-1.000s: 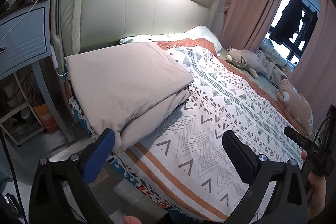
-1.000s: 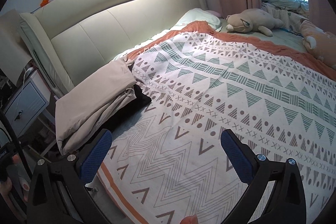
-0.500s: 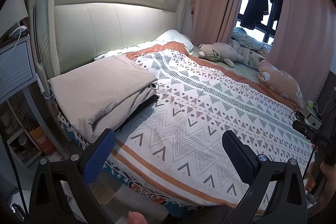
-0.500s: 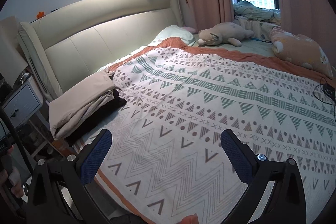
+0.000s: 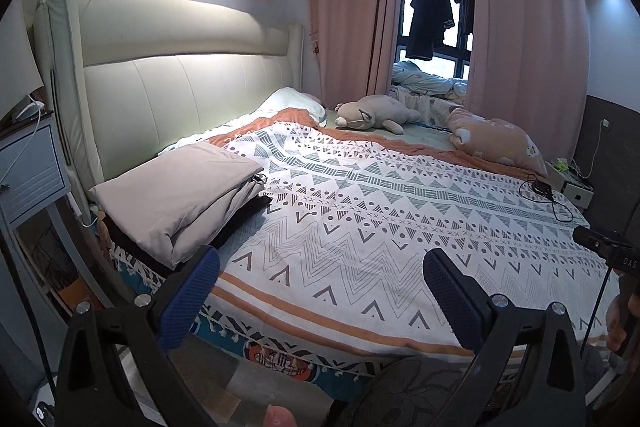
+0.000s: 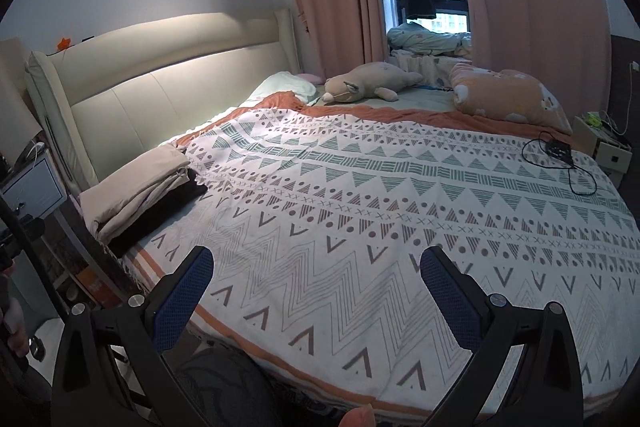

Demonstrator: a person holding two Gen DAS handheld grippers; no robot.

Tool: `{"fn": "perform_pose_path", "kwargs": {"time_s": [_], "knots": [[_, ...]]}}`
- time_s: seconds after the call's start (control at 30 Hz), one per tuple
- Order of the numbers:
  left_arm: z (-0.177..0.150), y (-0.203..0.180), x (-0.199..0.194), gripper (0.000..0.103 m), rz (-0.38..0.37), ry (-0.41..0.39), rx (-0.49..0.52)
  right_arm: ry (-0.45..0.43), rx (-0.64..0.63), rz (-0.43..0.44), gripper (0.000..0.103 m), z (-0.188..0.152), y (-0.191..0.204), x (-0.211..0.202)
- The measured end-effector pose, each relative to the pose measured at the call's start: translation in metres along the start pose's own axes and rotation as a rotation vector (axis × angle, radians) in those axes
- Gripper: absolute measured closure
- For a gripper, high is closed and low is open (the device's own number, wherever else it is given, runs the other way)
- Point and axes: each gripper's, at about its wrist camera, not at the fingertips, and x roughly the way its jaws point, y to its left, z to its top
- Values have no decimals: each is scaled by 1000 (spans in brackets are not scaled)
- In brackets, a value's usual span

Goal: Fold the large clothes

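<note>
A folded beige garment (image 5: 180, 195) lies on top of a folded black garment (image 5: 244, 217) at the left corner of the bed, by the headboard. The stack also shows in the right wrist view, with the beige garment (image 6: 136, 187) above the black one (image 6: 160, 215). My left gripper (image 5: 320, 295) is open and empty, held back off the bed's near edge. My right gripper (image 6: 316, 291) is open and empty, over the near edge of the patterned bedspread (image 6: 360, 207).
A plush toy (image 5: 372, 113) and an orange pillow (image 5: 496, 141) lie at the far side. A black device with cable (image 6: 558, 151) sits on the bedspread at right. A nightstand (image 5: 28, 171) stands left of the bed. Pink curtains (image 5: 348, 7) frame a window.
Both grippers have pulled back and up from the bed, so more of the room shows. The folded stack stays in place.
</note>
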Motion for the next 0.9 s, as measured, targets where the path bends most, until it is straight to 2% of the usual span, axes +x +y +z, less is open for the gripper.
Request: {"fn": "perform_pose_path", "kwargs": {"time_s": [0.13,0.37,0.67,0.9], "knots": [[-15,-7,-28,0,-24,-32,21,-33,15,-41,0,-21,2,-28],[-42,-16,-64,0,-74,-71,38,-49,25,-59,0,-55,4,-63],[-69,-28,-86,0,-178,-61,28,-84,22,-114,0,-88,14,-93],[-75,-42,-110,0,-166,-86,80,-102,35,-130,0,-118,24,-123]]}}
